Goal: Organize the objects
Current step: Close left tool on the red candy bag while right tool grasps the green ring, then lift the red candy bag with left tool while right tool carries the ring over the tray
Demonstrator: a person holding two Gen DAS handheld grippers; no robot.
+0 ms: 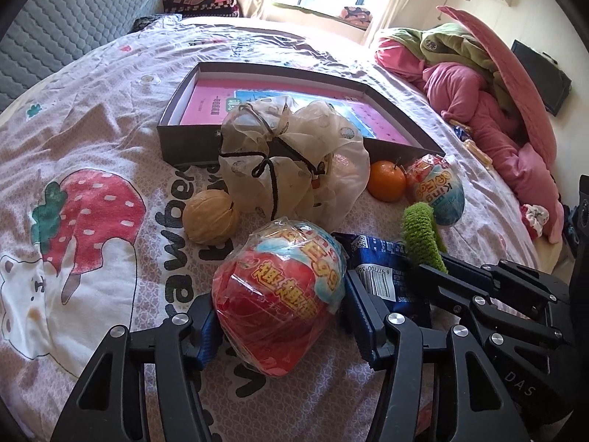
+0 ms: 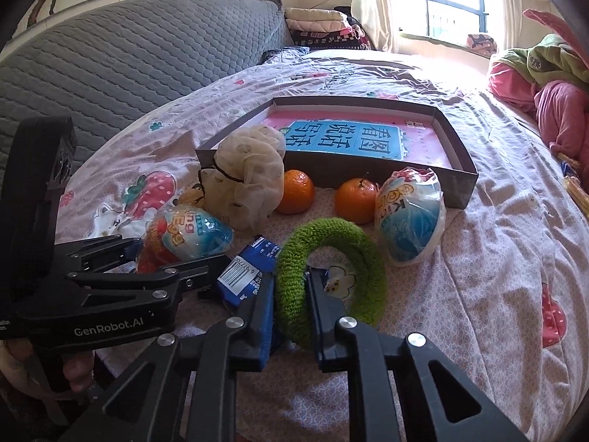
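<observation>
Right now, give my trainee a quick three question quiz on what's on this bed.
1. True or false: the left claw brackets the red wrapped toy egg.
2. What does the right claw grip? A) an orange B) the green knitted ring C) the walnut
3. Fill in: ___ oranges lie before the shallow box in the right wrist view.

Key: 1 true; 2 B; 3 two, the left orange and right orange.

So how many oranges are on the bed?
2. One orange sits against the gauze pouch; the other orange lies beside the blue egg toy. The pouch could hide more.
</observation>
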